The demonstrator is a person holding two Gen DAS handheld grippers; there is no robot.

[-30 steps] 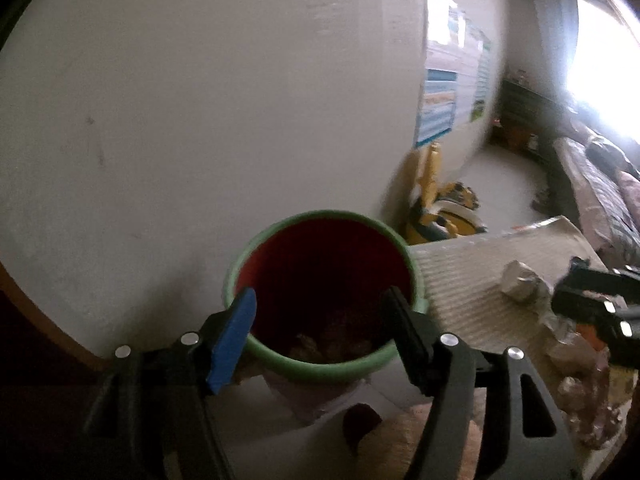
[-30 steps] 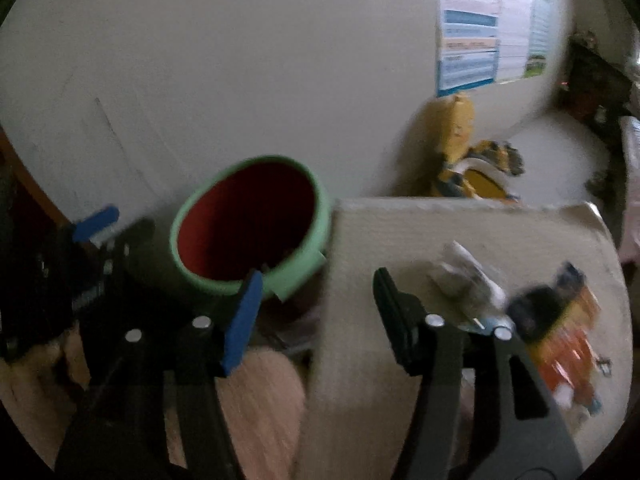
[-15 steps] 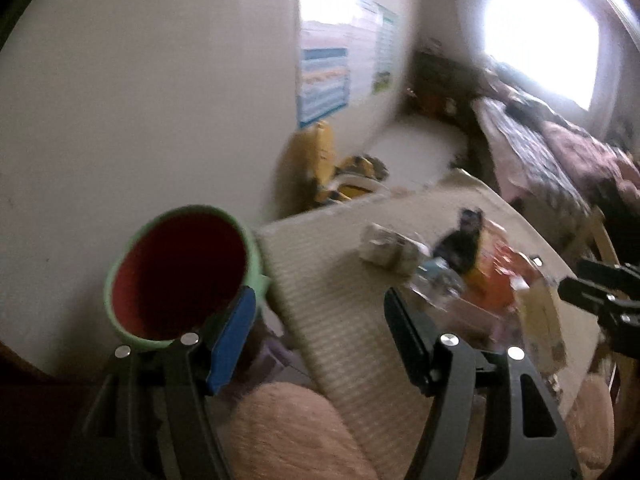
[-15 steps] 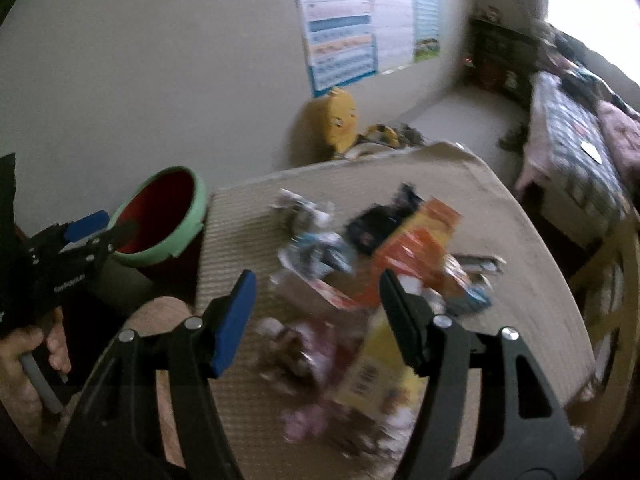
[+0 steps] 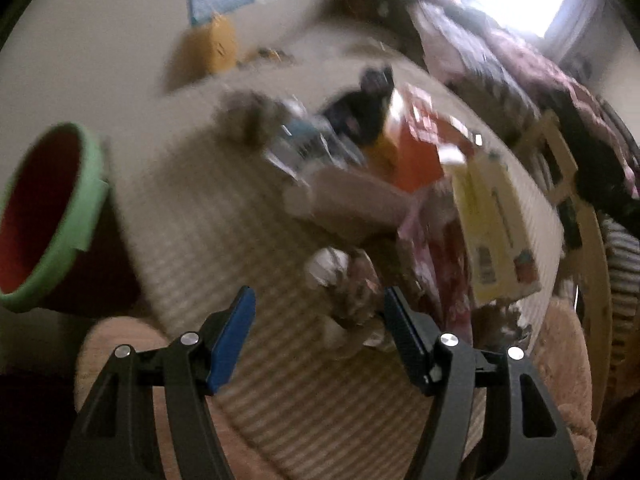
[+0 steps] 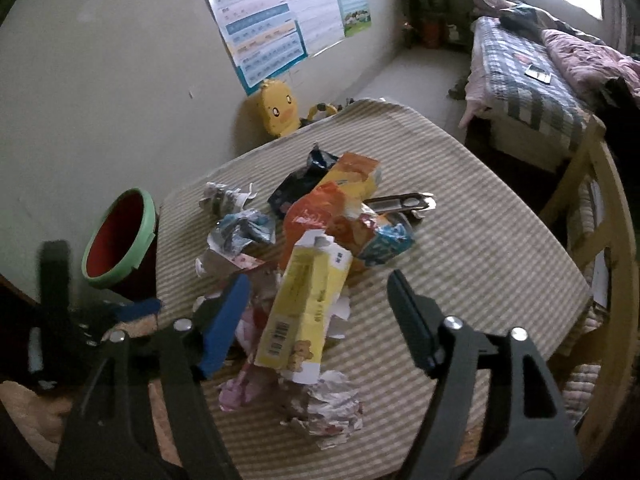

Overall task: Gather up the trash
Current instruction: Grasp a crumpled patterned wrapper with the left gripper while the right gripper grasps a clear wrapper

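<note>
From the left wrist, the picture is blurry. The left gripper [image 5: 316, 320] has its two jaws apart, and nothing is between them. It points down at the near edge of the trash pile [image 5: 380, 200] on the striped table [image 5: 208, 216]. A crumpled bit of paper [image 5: 344, 280] lies just past the jaws, a little to the right, so this looks like the piece it may pick first. The bin [image 5: 52, 208], red inside with a green rim, stands off the left edge of the table. It sits low and close to the table, so trash needs only a short trip to drop in. A yellow box [image 5: 496, 232] lies on the right side of the pile.

From the right wrist, things are sharp. The right gripper [image 6: 318, 304] is opening its jaws, and they do not press on anything. The yellow box [image 6: 304, 304] lies under and between them, and is not yet held. The jaws need to be wide because the box is broad. Around it lie an orange bag [image 6: 316, 216], a dark wrapper [image 6: 304, 180], crumpled paper [image 6: 328, 404] near us and pink scraps [image 6: 240, 388]. The bin [image 6: 120, 236] is at the far left, beside the table [image 6: 480, 248]. The left gripper [image 6: 132, 308] shows at the left edge, near the pile. A yellow duck toy [image 6: 278, 110] sits on the floor by the wall, and a bed [image 6: 528, 76] is far right.
</note>
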